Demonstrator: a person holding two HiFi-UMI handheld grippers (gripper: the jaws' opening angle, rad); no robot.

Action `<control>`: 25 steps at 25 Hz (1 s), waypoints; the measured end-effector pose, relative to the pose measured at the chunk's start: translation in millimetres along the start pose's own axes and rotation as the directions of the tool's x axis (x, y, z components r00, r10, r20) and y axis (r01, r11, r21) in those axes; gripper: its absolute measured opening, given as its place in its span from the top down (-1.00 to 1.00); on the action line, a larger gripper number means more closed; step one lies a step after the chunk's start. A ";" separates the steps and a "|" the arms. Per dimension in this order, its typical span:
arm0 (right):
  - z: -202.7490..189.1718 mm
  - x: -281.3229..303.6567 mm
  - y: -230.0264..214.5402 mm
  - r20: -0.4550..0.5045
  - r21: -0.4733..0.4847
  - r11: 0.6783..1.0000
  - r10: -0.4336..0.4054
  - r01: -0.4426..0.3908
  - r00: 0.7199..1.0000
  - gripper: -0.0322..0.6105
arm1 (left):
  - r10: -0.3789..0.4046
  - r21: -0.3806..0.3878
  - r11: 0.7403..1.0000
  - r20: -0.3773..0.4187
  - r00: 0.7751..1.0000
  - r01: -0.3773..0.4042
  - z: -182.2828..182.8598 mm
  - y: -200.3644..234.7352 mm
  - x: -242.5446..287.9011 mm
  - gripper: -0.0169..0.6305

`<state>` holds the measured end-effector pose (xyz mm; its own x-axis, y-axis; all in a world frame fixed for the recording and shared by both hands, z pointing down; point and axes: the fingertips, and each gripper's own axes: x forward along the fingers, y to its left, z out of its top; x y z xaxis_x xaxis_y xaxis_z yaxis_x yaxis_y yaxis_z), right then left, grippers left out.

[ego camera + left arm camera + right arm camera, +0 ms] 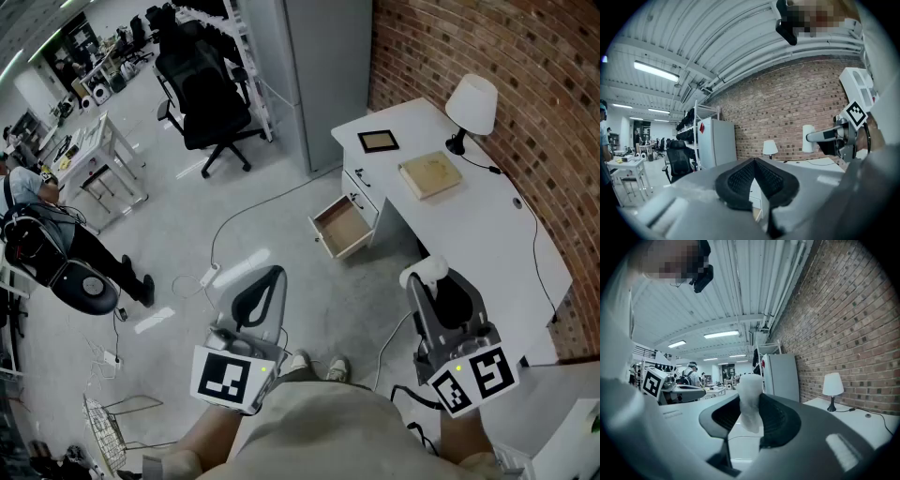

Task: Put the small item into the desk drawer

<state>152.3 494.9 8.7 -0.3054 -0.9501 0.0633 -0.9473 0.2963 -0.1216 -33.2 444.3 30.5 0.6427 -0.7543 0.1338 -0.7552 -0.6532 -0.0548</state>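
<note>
A small white item (751, 401) sits pinched between the pads of my right gripper (751, 414); in the head view the same white item (425, 273) pokes out at the tip of the right gripper (433, 281). My left gripper (258, 298) is shut with nothing in it, and its two pads (740, 180) meet in the left gripper view. The white desk (487, 220) stands ahead on the right against the brick wall. Its open drawer (343, 227) juts out to the left and looks empty. Both grippers hang well short of the desk.
On the desk stand a white lamp (470, 110), a flat tan book (430, 174) and a dark-framed picture (378, 142). A black office chair (203, 98) and a grey cabinet (319, 66) are behind the desk. Cables (244, 225) trail over the floor.
</note>
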 end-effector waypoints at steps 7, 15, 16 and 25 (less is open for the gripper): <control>-5.3 -0.3 -11.5 -0.011 0.014 1.000 -0.010 0.010 1.000 0.51 | -0.007 0.045 0.999 0.001 1.000 0.007 1.1 -3.3 8.1 0.94; -12.3 -0.4 -18.2 -0.026 0.043 0.999 0.003 -0.002 1.000 0.51 | -0.011 0.023 1.000 -0.004 1.000 0.011 2.2 -12.1 15.7 0.94; -13.8 1.2 -19.3 -0.030 0.044 0.999 0.005 -0.003 1.000 0.51 | -0.012 0.031 0.999 0.001 1.000 0.012 2.8 -11.4 17.0 0.94; -26.8 25.8 -26.1 -0.057 0.040 0.999 0.026 -0.024 0.998 0.51 | -0.010 0.034 0.999 0.020 1.000 0.009 -0.1 2.2 36.9 0.94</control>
<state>166.5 465.3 40.1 -0.3350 -0.9350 0.1162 -0.9351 0.3147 -0.1629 -11.1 415.1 35.4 0.6526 -0.7490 0.1145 -0.7444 -0.6619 -0.0876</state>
